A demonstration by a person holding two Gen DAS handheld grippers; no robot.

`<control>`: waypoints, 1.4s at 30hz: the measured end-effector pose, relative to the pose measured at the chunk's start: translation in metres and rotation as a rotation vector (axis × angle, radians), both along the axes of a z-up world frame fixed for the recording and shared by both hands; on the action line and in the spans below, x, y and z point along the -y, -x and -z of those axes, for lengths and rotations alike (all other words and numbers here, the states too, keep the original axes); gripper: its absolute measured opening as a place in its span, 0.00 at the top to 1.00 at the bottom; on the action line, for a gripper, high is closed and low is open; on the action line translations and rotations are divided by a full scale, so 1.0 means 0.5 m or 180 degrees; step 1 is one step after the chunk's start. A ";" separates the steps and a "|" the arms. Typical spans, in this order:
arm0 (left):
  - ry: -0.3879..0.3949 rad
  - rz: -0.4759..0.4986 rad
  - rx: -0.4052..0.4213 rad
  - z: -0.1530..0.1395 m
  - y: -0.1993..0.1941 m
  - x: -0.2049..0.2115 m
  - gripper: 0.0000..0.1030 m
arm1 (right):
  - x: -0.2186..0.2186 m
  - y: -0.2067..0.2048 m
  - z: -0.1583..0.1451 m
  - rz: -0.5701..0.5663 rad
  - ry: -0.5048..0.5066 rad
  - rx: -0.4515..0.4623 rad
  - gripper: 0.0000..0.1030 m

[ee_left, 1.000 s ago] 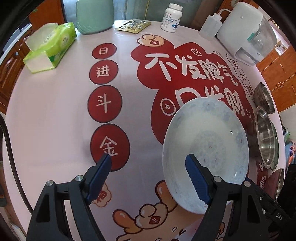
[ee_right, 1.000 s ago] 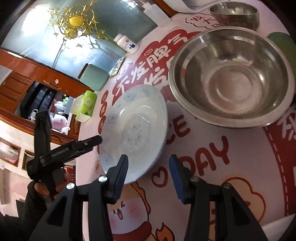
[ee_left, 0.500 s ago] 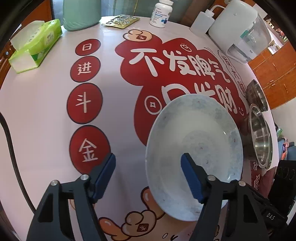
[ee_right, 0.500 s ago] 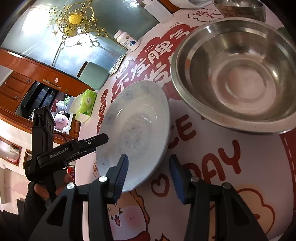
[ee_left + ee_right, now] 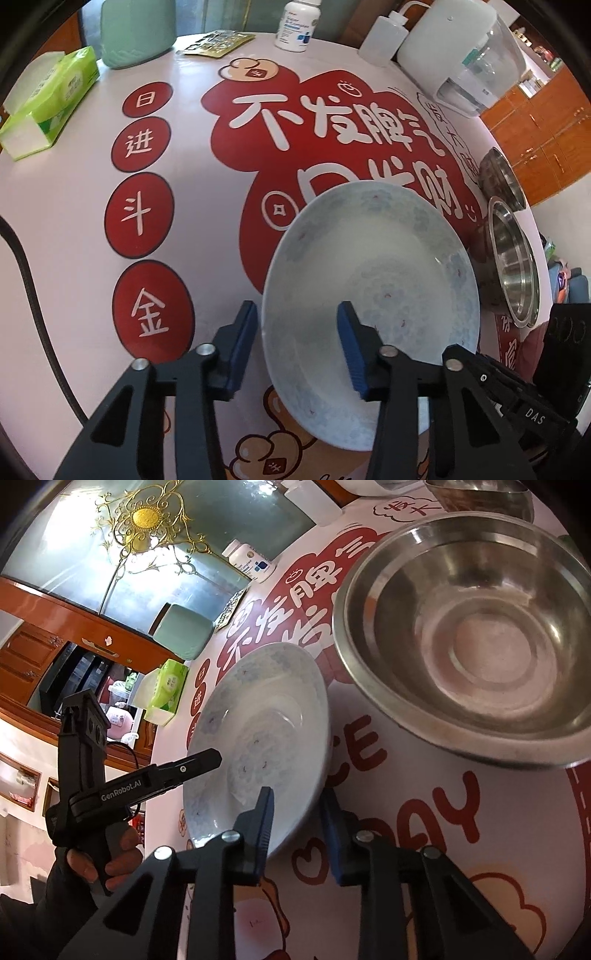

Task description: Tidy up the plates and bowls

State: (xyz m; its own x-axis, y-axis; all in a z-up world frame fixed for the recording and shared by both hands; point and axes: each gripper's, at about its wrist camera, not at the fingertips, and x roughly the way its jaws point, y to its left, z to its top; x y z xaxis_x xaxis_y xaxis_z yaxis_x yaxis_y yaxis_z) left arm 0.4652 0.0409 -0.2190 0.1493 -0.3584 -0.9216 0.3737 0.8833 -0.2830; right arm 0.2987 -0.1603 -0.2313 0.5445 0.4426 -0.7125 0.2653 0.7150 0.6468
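My counter (image 5: pixel 74 229) fills both views, covered in a pale cloth with red printed characters. On it, toward my right, the big steel bowl (image 5: pixel 476 635) sits upright, mouth up; in the left wrist view it shows edge-on (image 5: pixel 513 266) with a smaller steel bowl (image 5: pixel 500 177) just beyond it.

Next in size is the plate (image 5: pixel 373 306), pale blue-white with small specks, just beside the big bowl. It is round, so I can name no long axis; its hollow faces up, and I cannot tell whether it lies flat or tilts.

My left gripper (image 5: pixel 299 343) is spread, its blue pads straddling the plate's near left rim: one pad outside the rim, one over the well. I cannot tell if either pad touches. My right gripper (image 5: pixel 295 830) is also parted, one finger over the plate's inside, the other outside the rim (image 5: pixel 258 746) on the bowl side; contact is unclear there too. In that view my hand (image 5: pixel 103 864) holds the left gripper (image 5: pixel 199 760) at the plate's far edge.

Smaller things line the far edge: a tissue pack (image 5: pixel 51 99) and a white pill bottle (image 5: pixel 299 22).
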 end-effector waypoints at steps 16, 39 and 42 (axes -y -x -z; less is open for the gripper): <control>-0.0072 -0.0063 0.0070 0.001 0.003 -0.010 0.81 | 0.007 -0.005 0.002 -0.0110 0.0009 -0.0077 0.82; -0.0124 -0.0162 0.0031 -0.046 0.101 -0.073 0.81 | -0.045 0.059 -0.052 -0.0440 0.0200 -0.0082 0.82; -0.0113 -0.0152 0.0076 -0.066 0.120 -0.082 0.81 | -0.052 0.077 -0.068 -0.0438 0.0209 -0.0045 0.82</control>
